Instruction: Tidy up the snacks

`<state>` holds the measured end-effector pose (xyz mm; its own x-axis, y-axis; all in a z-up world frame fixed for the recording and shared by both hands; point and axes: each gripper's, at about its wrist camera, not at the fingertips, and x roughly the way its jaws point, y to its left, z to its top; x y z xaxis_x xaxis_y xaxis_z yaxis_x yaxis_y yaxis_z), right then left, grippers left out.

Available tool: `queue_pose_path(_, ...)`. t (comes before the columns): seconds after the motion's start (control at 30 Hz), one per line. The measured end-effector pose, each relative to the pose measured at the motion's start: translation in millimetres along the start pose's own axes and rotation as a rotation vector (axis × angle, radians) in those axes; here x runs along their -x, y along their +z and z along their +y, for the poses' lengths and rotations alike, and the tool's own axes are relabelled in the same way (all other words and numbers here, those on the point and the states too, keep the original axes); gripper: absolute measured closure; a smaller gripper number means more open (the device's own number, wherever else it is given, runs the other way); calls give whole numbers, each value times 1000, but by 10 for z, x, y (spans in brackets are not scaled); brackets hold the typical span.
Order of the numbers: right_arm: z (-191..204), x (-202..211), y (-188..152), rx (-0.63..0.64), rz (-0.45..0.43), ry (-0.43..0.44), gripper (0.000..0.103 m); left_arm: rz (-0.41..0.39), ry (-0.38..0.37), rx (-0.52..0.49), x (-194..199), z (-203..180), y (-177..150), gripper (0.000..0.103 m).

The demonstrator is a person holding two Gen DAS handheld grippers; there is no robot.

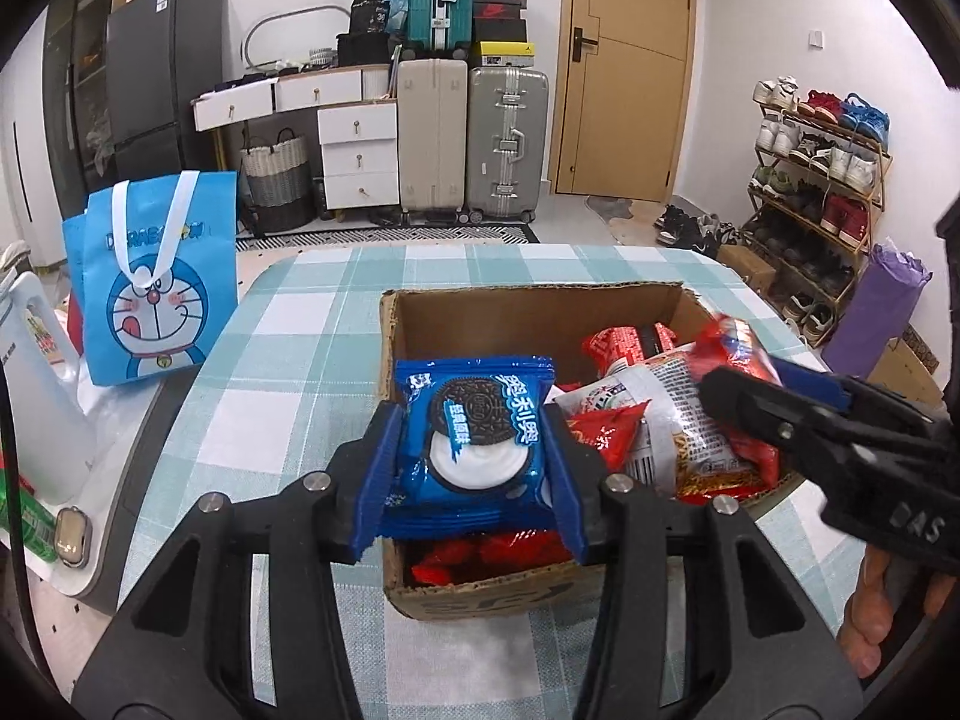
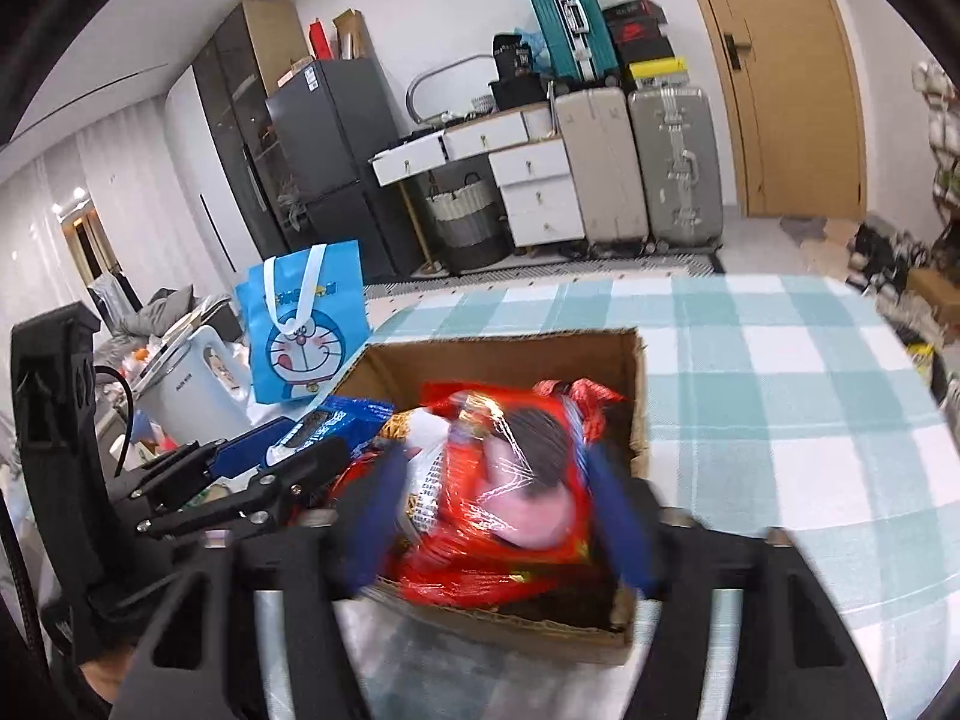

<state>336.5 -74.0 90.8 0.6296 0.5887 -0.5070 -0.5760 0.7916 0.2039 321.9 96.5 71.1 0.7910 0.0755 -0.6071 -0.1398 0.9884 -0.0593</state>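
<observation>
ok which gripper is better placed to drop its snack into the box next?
Left, probably. The left gripper holds the Oreo packet steady over the cardboard box. The right gripper holds a red snack bag over the box too, but its view is motion-blurred.

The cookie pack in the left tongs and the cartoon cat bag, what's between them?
Only checked tablecloth. In the left wrist view, nothing sits between the cookie pack held by the left tongs and the blue bag.
</observation>
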Motion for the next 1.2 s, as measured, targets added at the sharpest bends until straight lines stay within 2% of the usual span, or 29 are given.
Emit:
queue_pose_path(0.03,-6,42,-5,3,-18,-2,17,2,-6,6,9,23,-4,51)
queue_pose_path(0.07,-12,85,-12,6,-34,0,15,1,-9,16,21,39,-11,46)
queue_pose_path(0.13,-15,157,-34,18,-46,3,11,-11,-16,26,95,68,-25,21)
queue_pose_path(0.2,-19,213,-74,30,-48,1,5,-30,-38,27,165,92,-55,19)
queue_pose_path(0.37,-51,309,-239,49,-46,-7,1,-47,-72,19,331,107,-168,17)
queue_pose_path(0.47,-66,319,-343,62,-26,-27,1,-76,-57,5,483,103,-254,1)
queue_pose_path(0.53,-54,382,-433,90,-56,-40,1,-115,-52,2,599,119,-329,1)
queue_pose_path(0.7,-14,518,-607,112,-103,-33,1,-145,-78,0,805,209,-526,1)
queue_pose_path(0.83,6,627,-743,115,-147,-28,0,-176,-62,-3,918,284,-713,1)
queue_pose_path(1.03,55,725,-898,129,-186,-21,0,-160,-50,2,936,372,-953,1)
queue_pose_path(1.2,91,821,-1008,154,-213,-30,0,-193,-23,-32,1015,345,-1087,1)
